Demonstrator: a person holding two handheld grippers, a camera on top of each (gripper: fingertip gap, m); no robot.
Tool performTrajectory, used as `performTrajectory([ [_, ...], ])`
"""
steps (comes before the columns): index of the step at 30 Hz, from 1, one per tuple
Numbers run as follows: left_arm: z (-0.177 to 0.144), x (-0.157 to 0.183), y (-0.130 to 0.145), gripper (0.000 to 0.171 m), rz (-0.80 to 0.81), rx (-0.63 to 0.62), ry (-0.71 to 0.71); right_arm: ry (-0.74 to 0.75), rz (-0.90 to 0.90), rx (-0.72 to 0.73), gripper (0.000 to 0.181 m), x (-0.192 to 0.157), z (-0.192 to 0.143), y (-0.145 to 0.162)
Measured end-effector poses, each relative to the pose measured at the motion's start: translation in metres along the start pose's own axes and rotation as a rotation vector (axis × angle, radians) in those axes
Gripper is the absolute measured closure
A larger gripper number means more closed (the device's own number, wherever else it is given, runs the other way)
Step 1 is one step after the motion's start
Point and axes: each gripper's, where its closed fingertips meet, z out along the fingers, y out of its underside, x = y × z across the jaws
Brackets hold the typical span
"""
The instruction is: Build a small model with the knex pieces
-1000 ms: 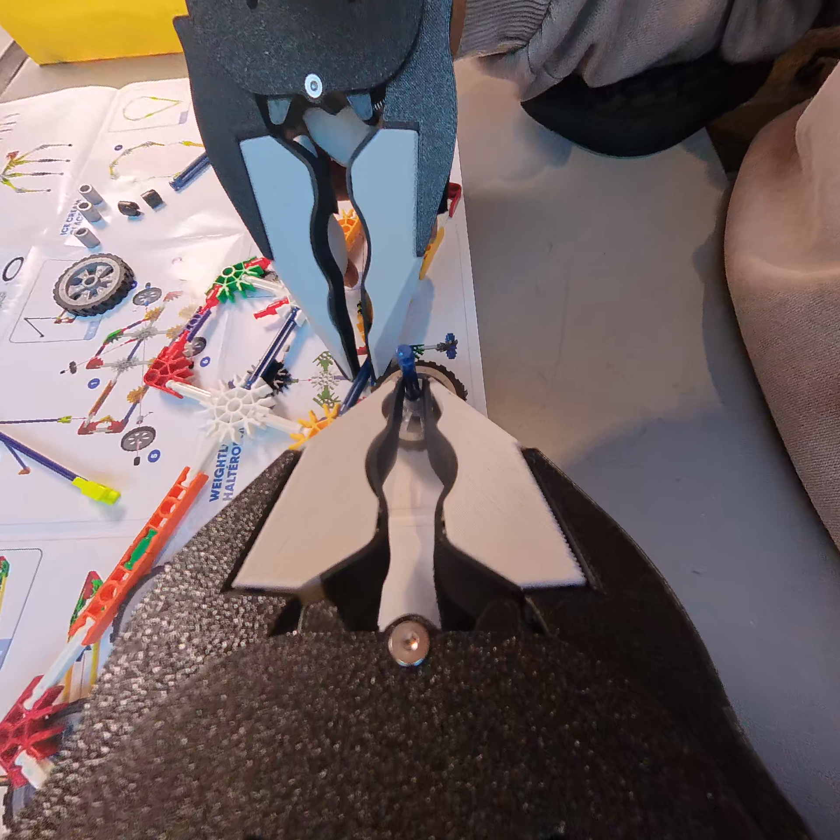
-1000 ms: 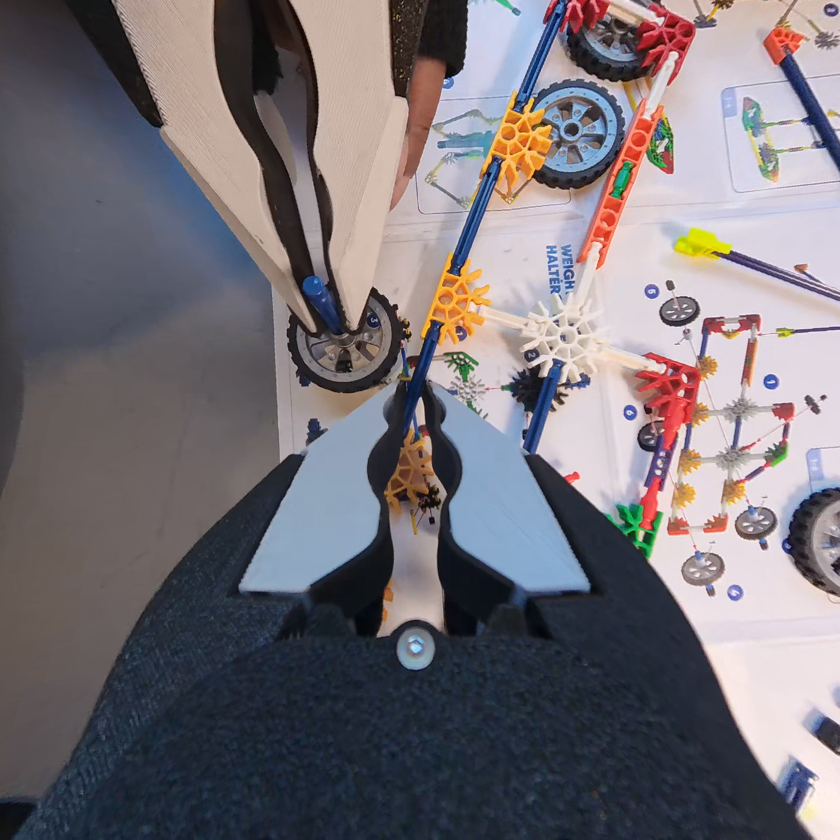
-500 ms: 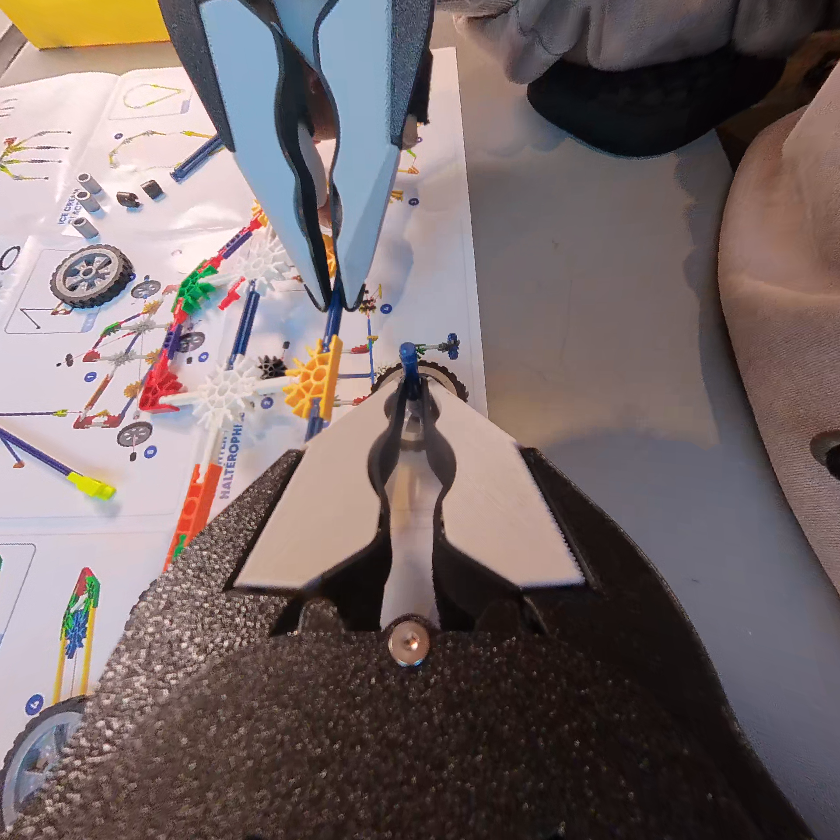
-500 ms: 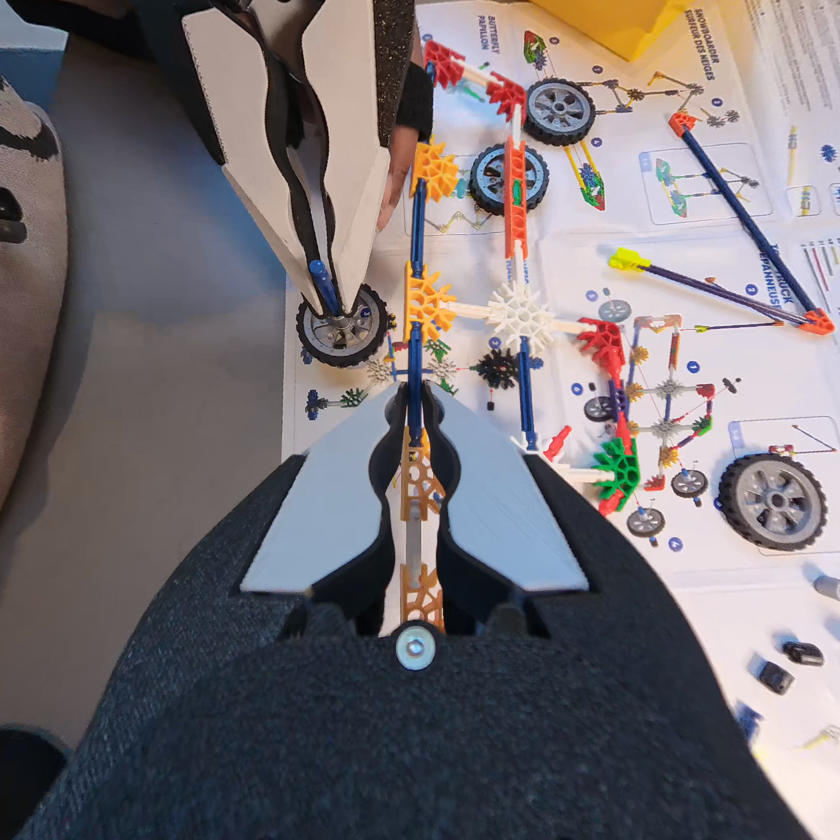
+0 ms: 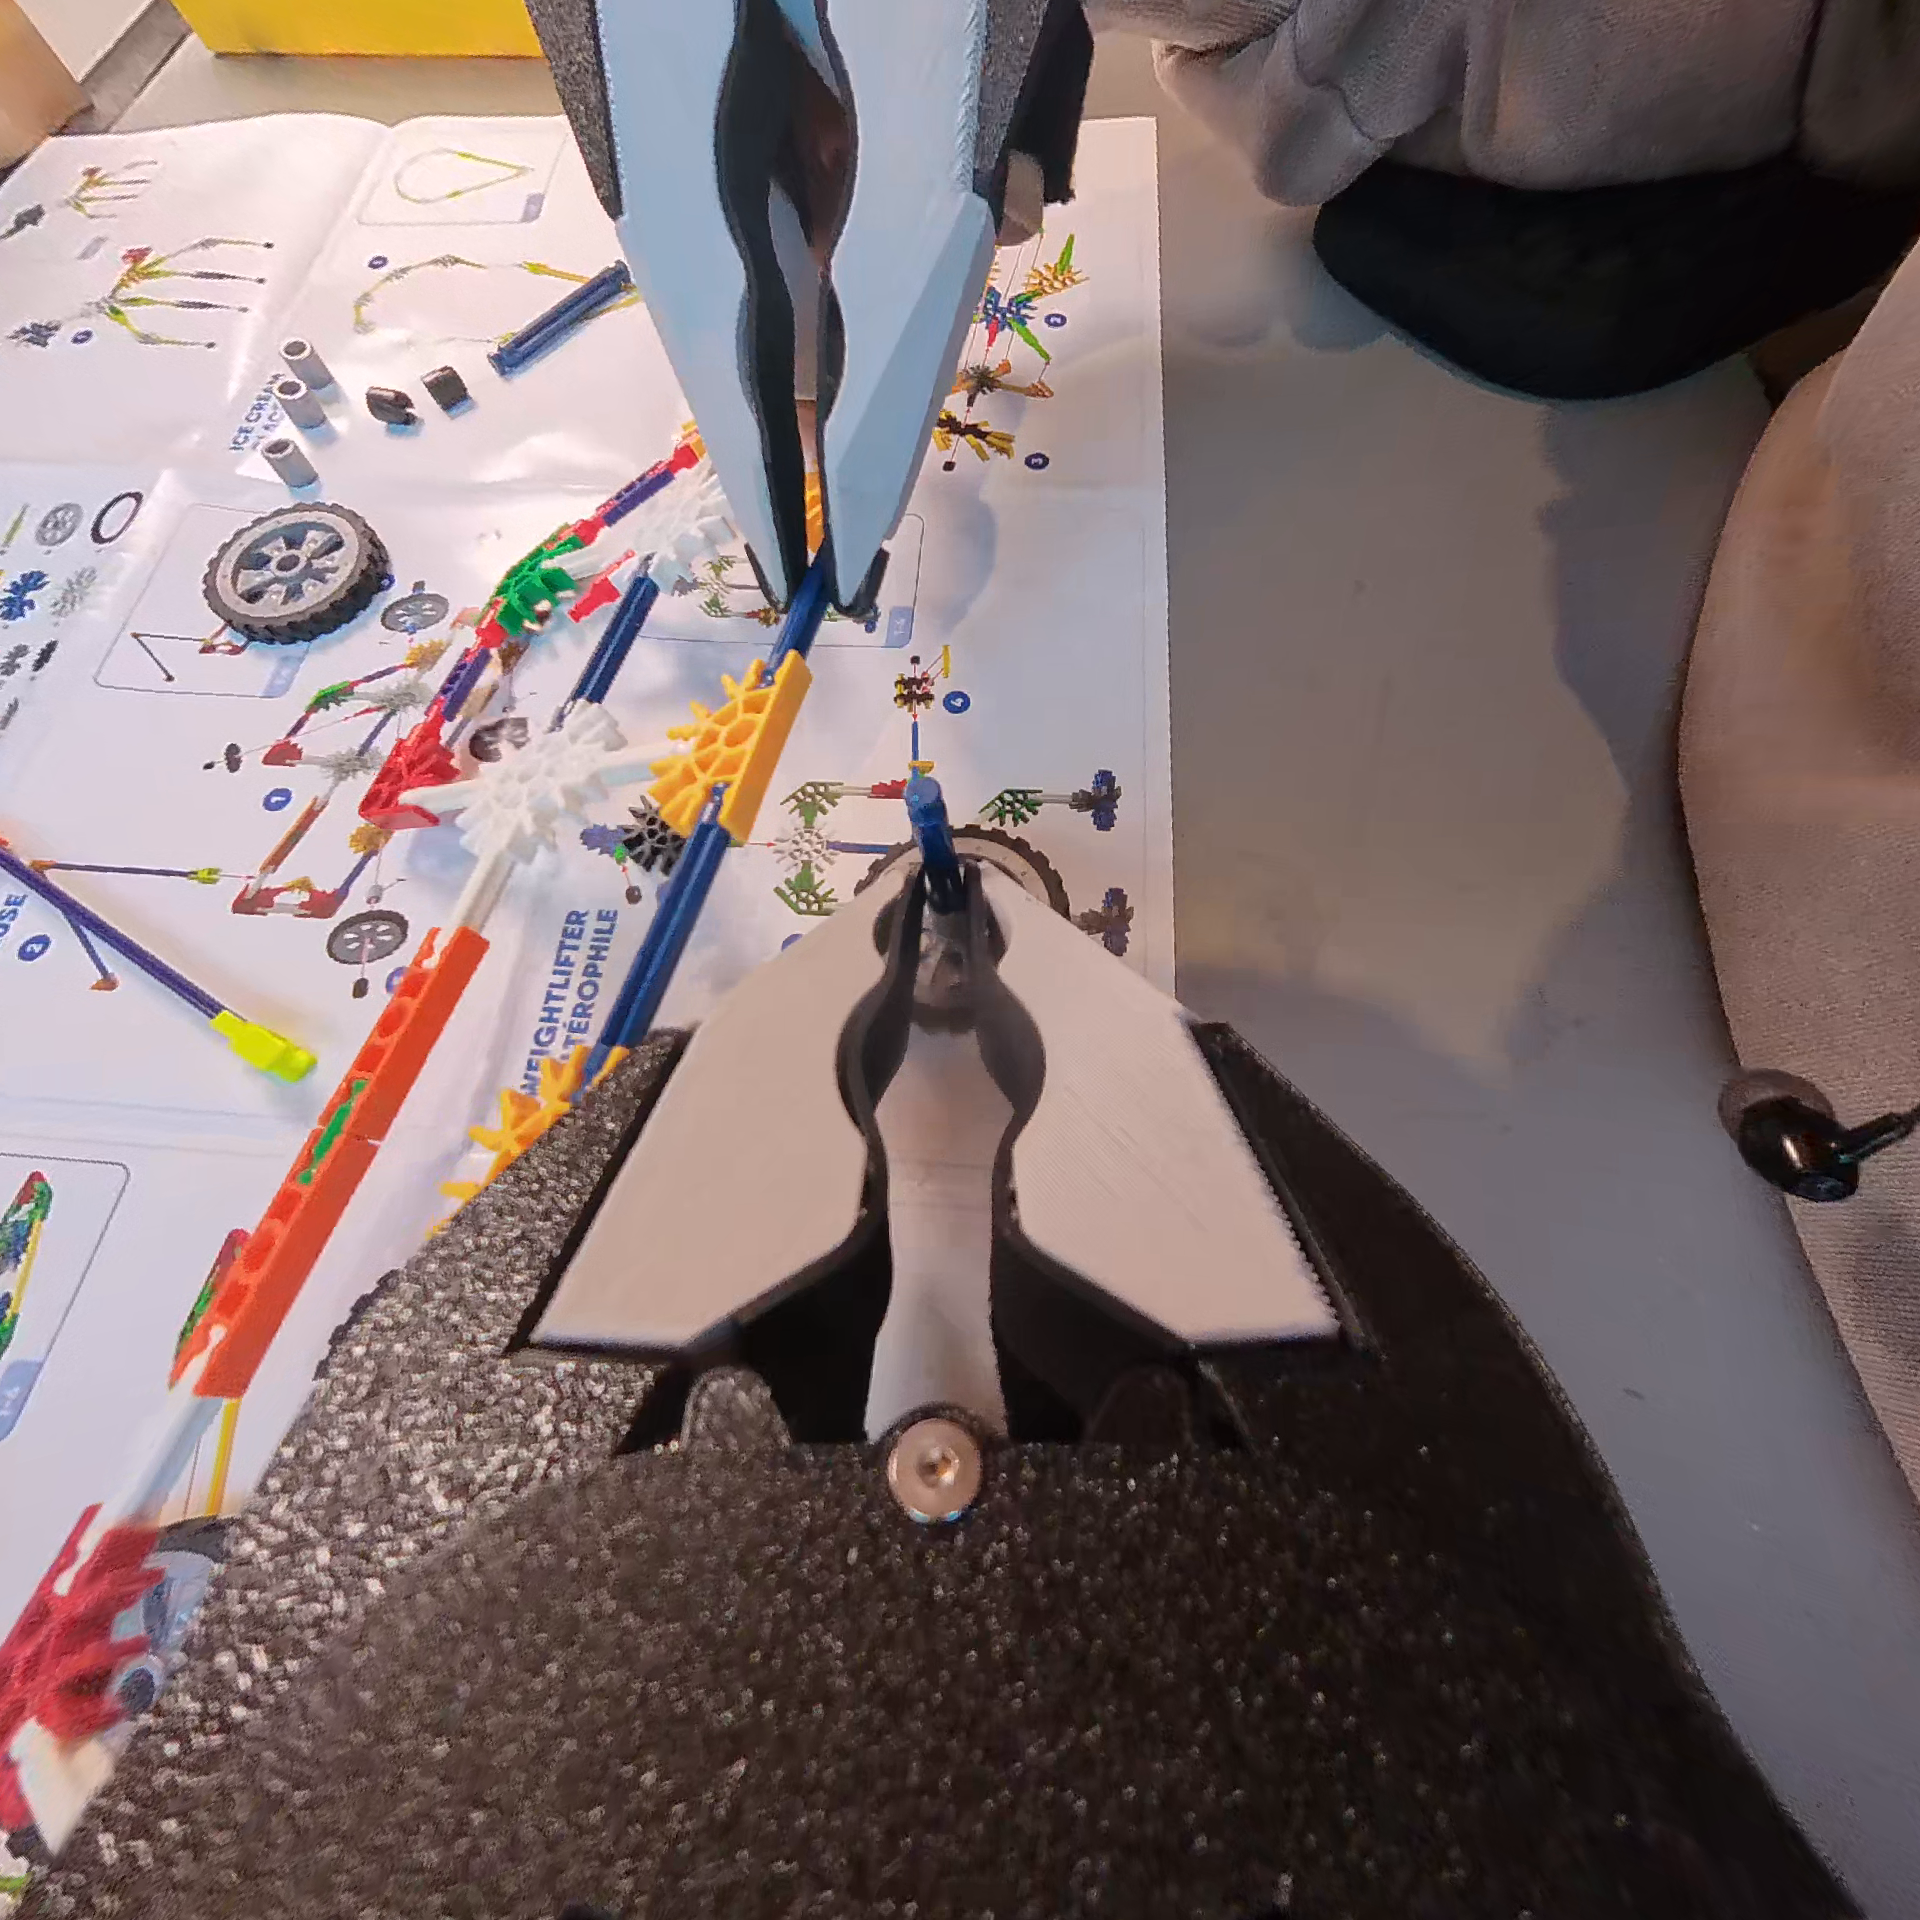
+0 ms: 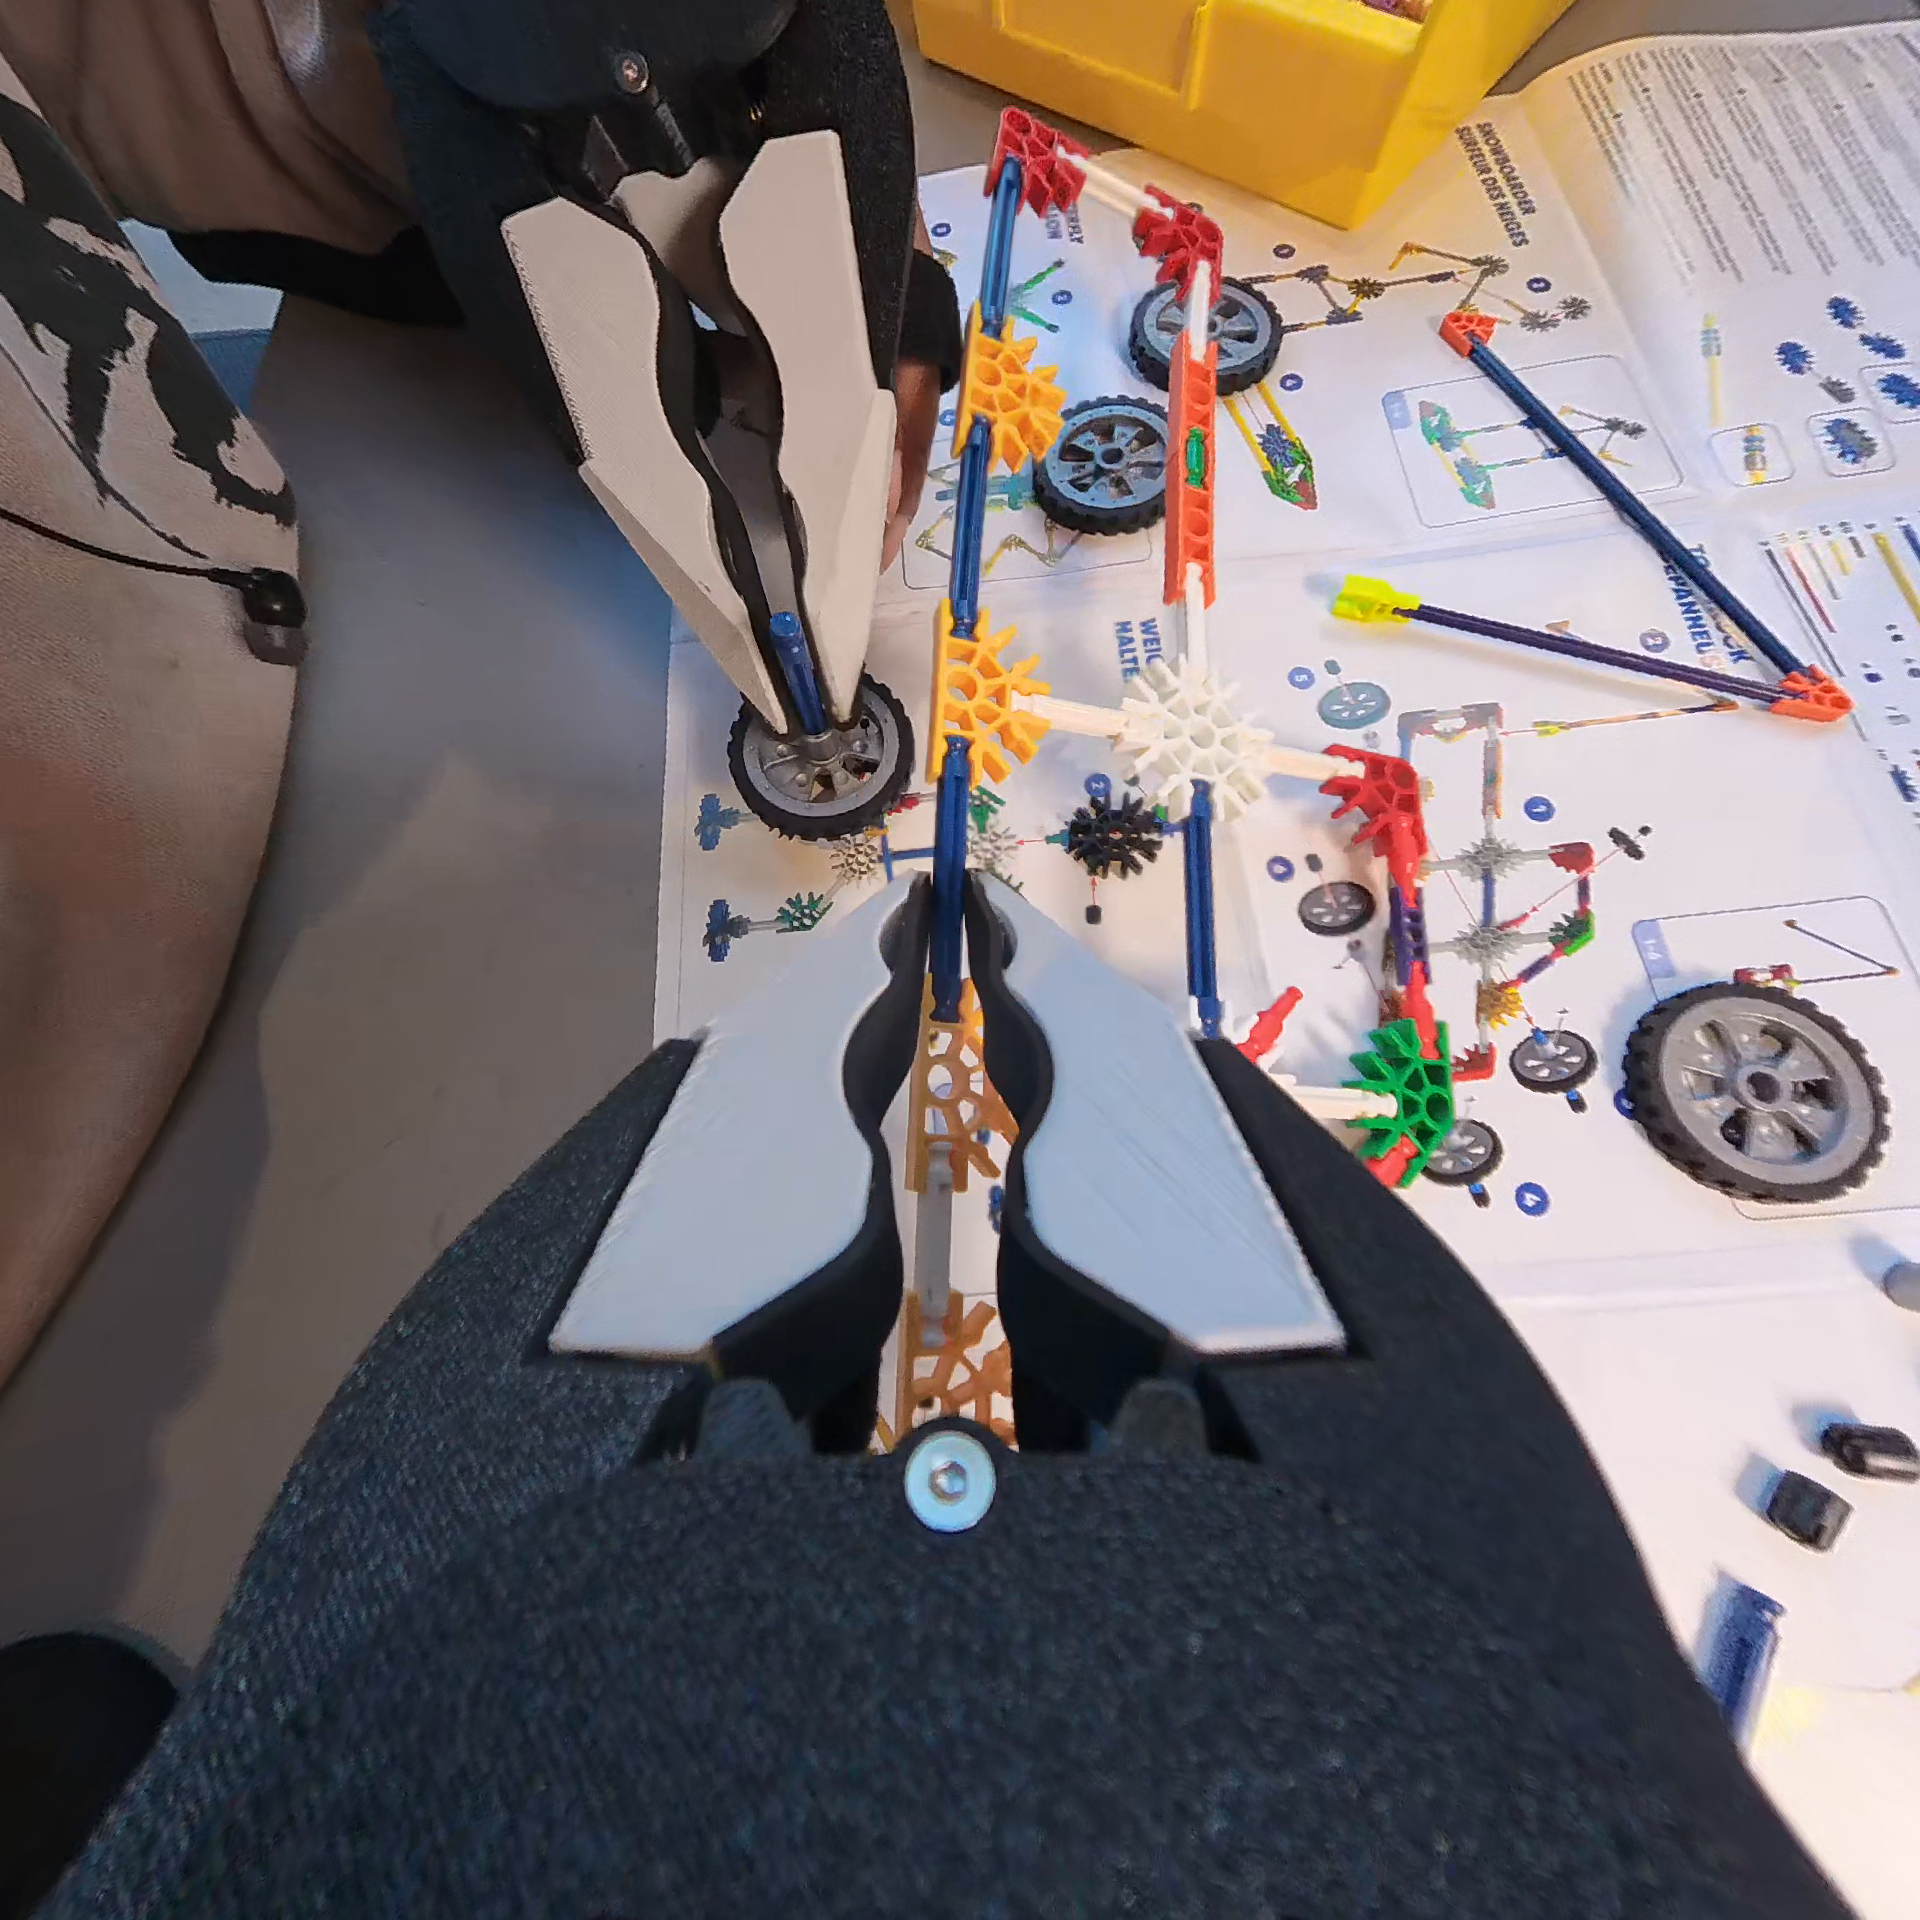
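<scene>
My left gripper (image 5: 940, 883) is shut on a short blue rod (image 5: 925, 810) that stands in the hub of a small grey wheel (image 5: 1023, 857) at the sheet's edge. It shows in the right wrist view (image 6: 805, 717) over that wheel (image 6: 873, 800). My right gripper (image 6: 945, 883) is shut on a blue rod (image 6: 948, 821) of a flat rod-and-connector frame with yellow connectors (image 6: 977, 691) and a white connector (image 6: 1195, 738). In the left wrist view the right gripper (image 5: 821, 603) stands just beyond the wheel, to its left.
An instruction sheet (image 6: 1558, 1351) covers the table. On it lie a loose large wheel (image 6: 1756, 1091), a long dark rod with a yellow-green end (image 6: 1371, 601) and small black pieces (image 6: 1808, 1512). A yellow bin (image 6: 1195, 62) stands behind. Beige cloth (image 5: 1818, 831) borders the grey table. The grippers' ends are close to 6 centimetres from one another.
My right gripper has drawn back from the left gripper with the frame's blue rod in it. The left gripper has stayed on the short rod in the wheel.
</scene>
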Motion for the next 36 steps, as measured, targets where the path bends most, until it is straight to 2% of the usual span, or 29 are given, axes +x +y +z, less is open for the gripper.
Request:
performTrajectory([
  [18,0.001,-0.004,0.000,0.165,0.008,-0.013,-0.044,0.005,-0.032,0.024,0.177,-0.012,0.000,-0.017],
  [36,-0.002,-0.006,0.002,0.168,0.012,-0.018,-0.042,0.029,-0.025,0.034,0.177,-0.004,-0.007,-0.014],
])
